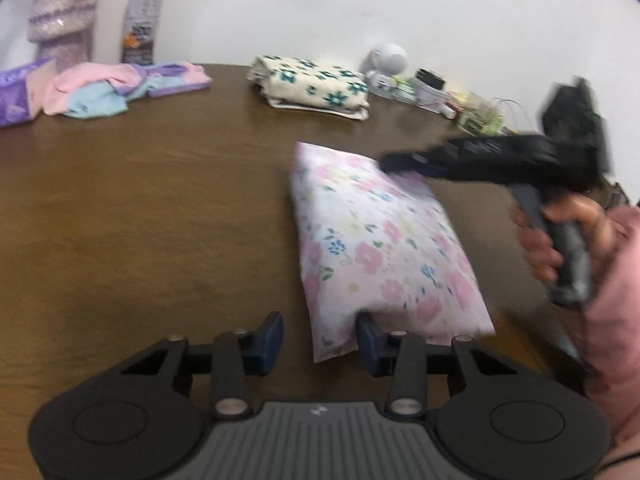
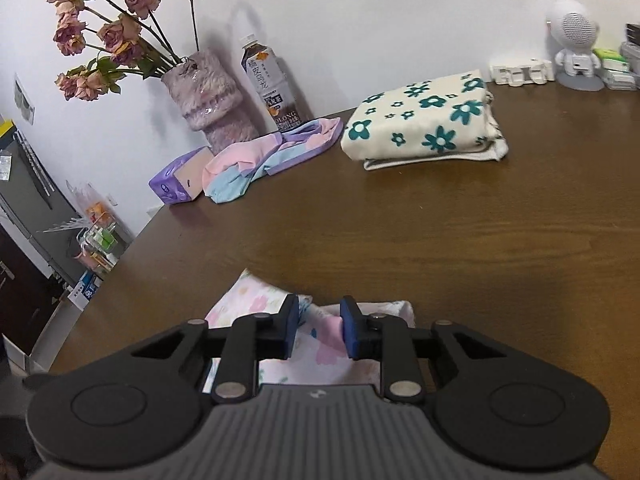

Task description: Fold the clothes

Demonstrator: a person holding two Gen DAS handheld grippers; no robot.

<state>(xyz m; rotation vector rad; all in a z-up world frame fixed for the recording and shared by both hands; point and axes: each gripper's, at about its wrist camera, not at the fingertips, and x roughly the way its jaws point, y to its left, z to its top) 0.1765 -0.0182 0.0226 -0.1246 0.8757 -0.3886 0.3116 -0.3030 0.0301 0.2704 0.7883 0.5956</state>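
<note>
A pink floral garment [image 1: 384, 248] lies folded into a compact rectangle on the brown wooden table [image 1: 140, 208], right of centre in the left wrist view, so the folding of this piece looks nearly done and the step in hand appears to be the last tidying or the lift to move it aside. The left gripper [image 1: 320, 338] sits at the bottom of its frame with its jaws wide apart, the near corner of the garment between them and one blue pad touching the cloth edge, nothing pinched. The right gripper [image 2: 319, 330], held by a hand [image 1: 560, 240] at the right edge, hovers over the far end of the garment; its jaws stand narrowly apart over a raised ridge of the fabric, though whether the pads actually bite cannot be told. A folded cream cloth with teal flowers [image 2: 428, 120] rests in the upper right, and a loose pastel garment [image 2: 260, 152] waits upper left, probably the next piece.
</note>
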